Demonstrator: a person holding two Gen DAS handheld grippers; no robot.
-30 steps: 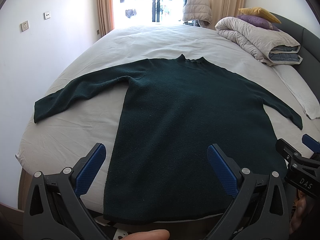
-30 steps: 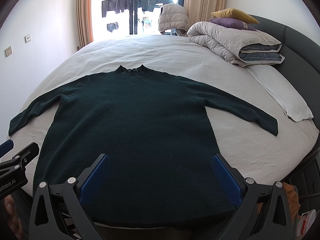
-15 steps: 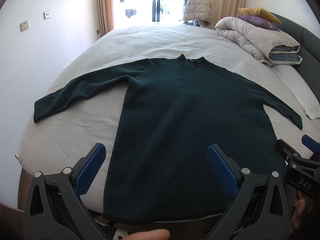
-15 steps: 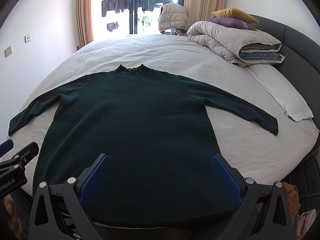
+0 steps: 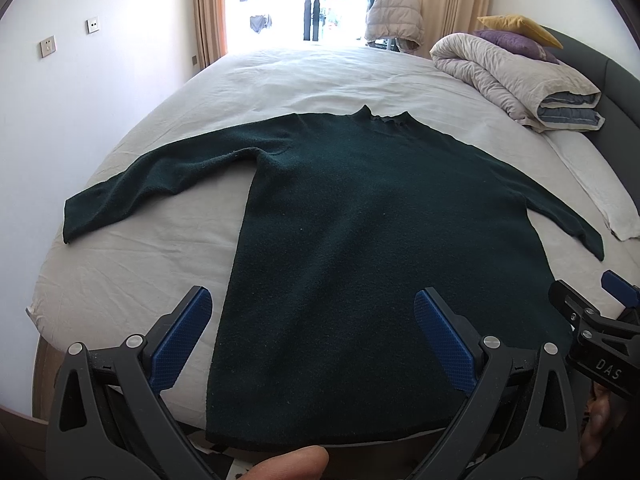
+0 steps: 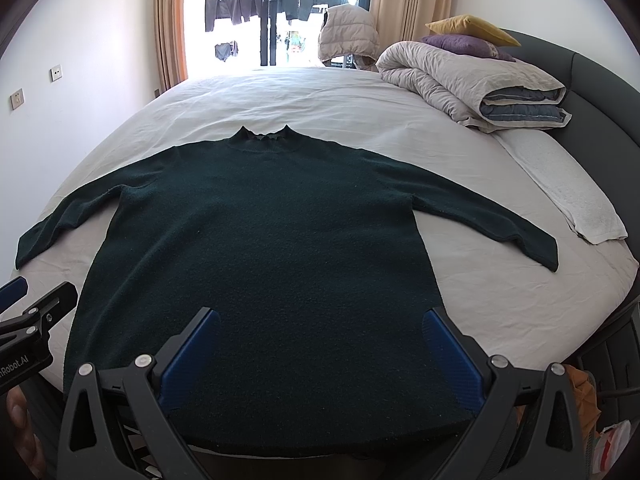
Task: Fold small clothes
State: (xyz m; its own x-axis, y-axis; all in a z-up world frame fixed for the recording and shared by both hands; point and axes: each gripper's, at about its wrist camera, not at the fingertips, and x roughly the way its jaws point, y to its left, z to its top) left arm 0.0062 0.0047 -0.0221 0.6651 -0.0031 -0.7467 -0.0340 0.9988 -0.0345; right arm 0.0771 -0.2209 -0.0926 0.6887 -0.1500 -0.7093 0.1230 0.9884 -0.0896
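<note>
A dark green long-sleeved sweater (image 5: 380, 240) lies flat on the white bed (image 5: 140, 272), collar away from me, both sleeves spread out; it also shows in the right wrist view (image 6: 272, 260). My left gripper (image 5: 316, 308) is open and empty, held above the sweater's lower left hem. My right gripper (image 6: 320, 328) is open and empty, above the lower right part of the hem. Each gripper shows at the edge of the other's view.
A folded grey duvet (image 6: 472, 80) with purple and yellow pillows lies at the bed's far right by the dark headboard (image 6: 600, 76). A white towel (image 6: 568, 196) lies along the right side. A puffy jacket (image 6: 348, 32) hangs by the window.
</note>
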